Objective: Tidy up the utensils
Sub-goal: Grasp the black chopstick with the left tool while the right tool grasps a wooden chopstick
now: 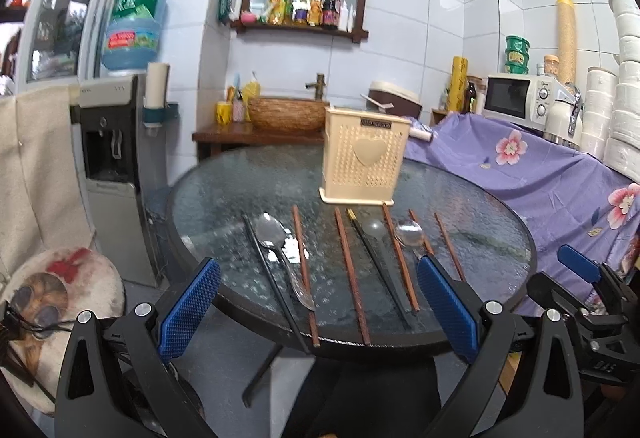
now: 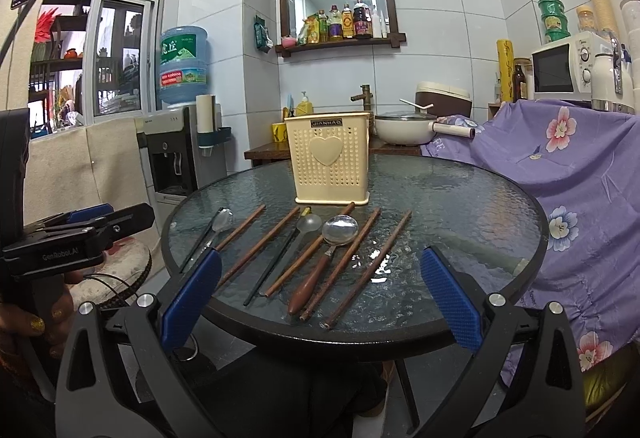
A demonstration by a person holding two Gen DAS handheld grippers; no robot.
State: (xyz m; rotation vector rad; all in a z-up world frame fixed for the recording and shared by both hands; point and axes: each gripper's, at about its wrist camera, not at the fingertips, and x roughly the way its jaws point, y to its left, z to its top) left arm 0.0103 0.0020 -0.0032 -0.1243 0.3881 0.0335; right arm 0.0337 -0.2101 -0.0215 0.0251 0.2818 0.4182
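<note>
A cream perforated utensil holder (image 1: 363,153) (image 2: 330,159) with a heart on its front stands upright at the back of the round glass table (image 1: 224,193) (image 2: 460,193). In front of it lie several brown wooden chopsticks (image 1: 352,274) (image 2: 366,270), black chopsticks (image 1: 272,278) (image 2: 276,262), a metal spoon (image 1: 280,250) (image 2: 218,226), a clear spoon (image 2: 308,224) and a wooden-handled spoon (image 2: 332,242). My left gripper (image 1: 320,314) hovers open at the table's near edge, holding nothing. My right gripper (image 2: 320,298) is open too, also at the near edge, and empty.
A water dispenser (image 1: 112,153) (image 2: 176,153) stands left of the table, with a cushioned stool (image 1: 60,290) beside it. A purple flowered cloth (image 1: 540,173) (image 2: 580,177) covers furniture on the right, under a microwave (image 2: 564,69). A wooden counter with a basin (image 1: 288,113) is behind.
</note>
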